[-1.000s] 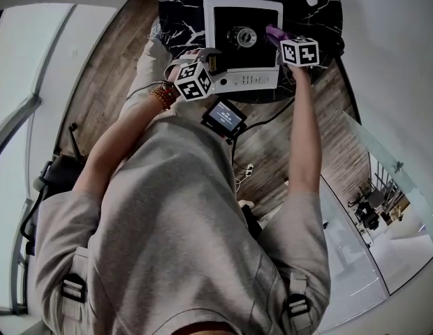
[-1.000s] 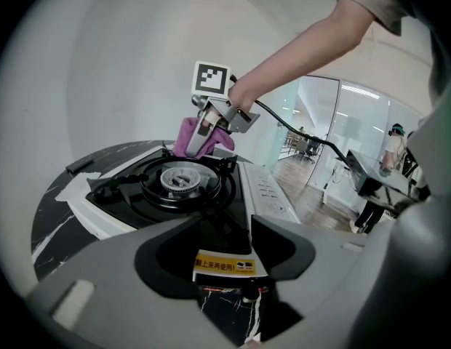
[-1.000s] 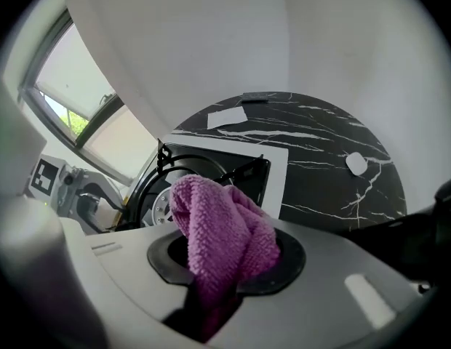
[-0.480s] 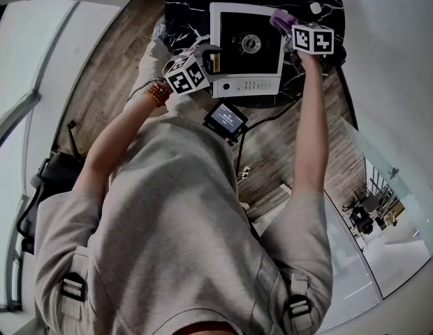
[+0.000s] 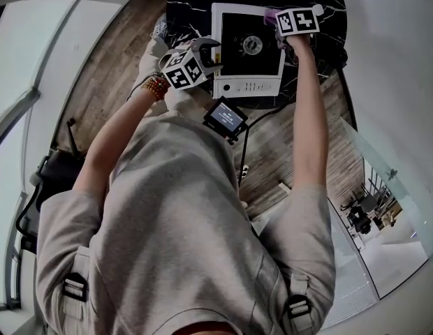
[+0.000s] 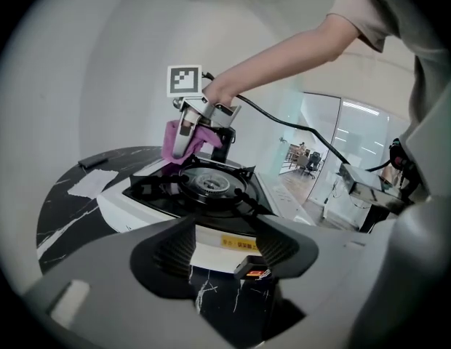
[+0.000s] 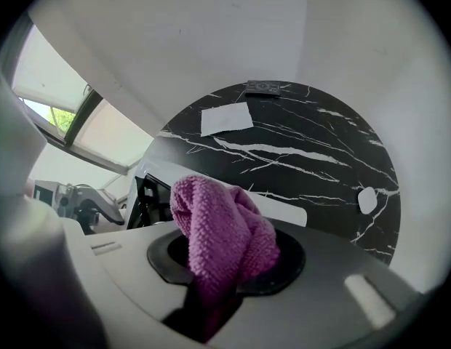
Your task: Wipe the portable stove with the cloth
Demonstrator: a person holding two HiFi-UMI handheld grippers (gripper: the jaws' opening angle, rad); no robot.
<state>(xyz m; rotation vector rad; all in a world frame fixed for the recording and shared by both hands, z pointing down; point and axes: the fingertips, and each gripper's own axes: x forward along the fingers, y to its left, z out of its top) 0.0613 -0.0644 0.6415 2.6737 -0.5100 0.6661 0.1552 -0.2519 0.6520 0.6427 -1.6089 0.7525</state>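
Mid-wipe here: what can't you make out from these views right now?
1. Whether the cloth touches the stove: in the head view the right gripper's cube covers it; in the right gripper view the cloth itself blocks it.
2. The stove's yellow label: left gripper view, print too small.
3. The flat dark item at the table's far edge: right gripper view, too small to identify.

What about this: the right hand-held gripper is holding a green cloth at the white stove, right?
Not quite: the cloth is purple, not green, as the right gripper view shows. The right hand-held gripper does hold it at the white stove.
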